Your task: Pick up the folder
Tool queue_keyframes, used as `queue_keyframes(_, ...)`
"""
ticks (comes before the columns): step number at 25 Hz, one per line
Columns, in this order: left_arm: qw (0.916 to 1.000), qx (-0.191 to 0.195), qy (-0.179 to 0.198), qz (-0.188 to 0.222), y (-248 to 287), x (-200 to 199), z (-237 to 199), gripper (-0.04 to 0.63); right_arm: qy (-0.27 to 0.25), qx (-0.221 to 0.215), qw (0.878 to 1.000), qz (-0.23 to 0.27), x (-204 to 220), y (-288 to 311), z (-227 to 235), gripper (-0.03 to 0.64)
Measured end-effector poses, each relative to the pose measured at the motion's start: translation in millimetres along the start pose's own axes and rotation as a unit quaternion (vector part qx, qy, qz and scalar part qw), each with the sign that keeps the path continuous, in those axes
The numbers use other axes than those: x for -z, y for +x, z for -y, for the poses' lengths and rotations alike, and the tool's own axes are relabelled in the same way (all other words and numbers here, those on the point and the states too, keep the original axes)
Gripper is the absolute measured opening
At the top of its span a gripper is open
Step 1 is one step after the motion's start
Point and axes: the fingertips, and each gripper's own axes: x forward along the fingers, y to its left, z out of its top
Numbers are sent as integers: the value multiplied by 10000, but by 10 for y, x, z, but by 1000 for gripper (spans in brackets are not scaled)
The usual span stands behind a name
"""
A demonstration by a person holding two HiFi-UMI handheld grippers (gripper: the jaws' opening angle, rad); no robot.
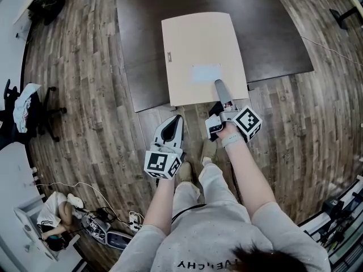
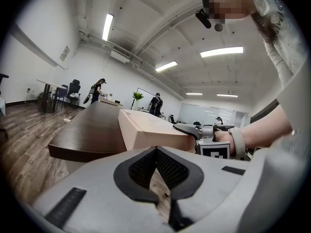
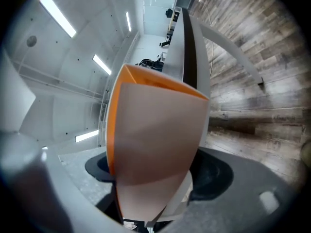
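Folder (image 1: 204, 58) flat, long axis running away, right claw (image 1: 219, 90) clamping near edge, left claw (image 1: 177, 120) closed, empty.

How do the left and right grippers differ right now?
The left gripper has its jaws together, empty; the right gripper has its jaws wide, closed on the near edge of the tan box folder. The left sits short of the dark brown table, clear of the folder; the right reaches over the folder, one jaw on top. Both point toward the table.
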Motion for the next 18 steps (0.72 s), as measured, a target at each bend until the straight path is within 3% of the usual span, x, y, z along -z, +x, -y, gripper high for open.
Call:
queue_keyframes(10, 9999, -98, 10, 31, -129, -46, -98, -2, -168, 78, 9998, -28, 58, -141, -35, 338)
queue_keyframes(18, 9999, -156, 35, 26, -274, -62, -159, -2, 38, -208, 9998, 55, 87, -262, -63, 303)
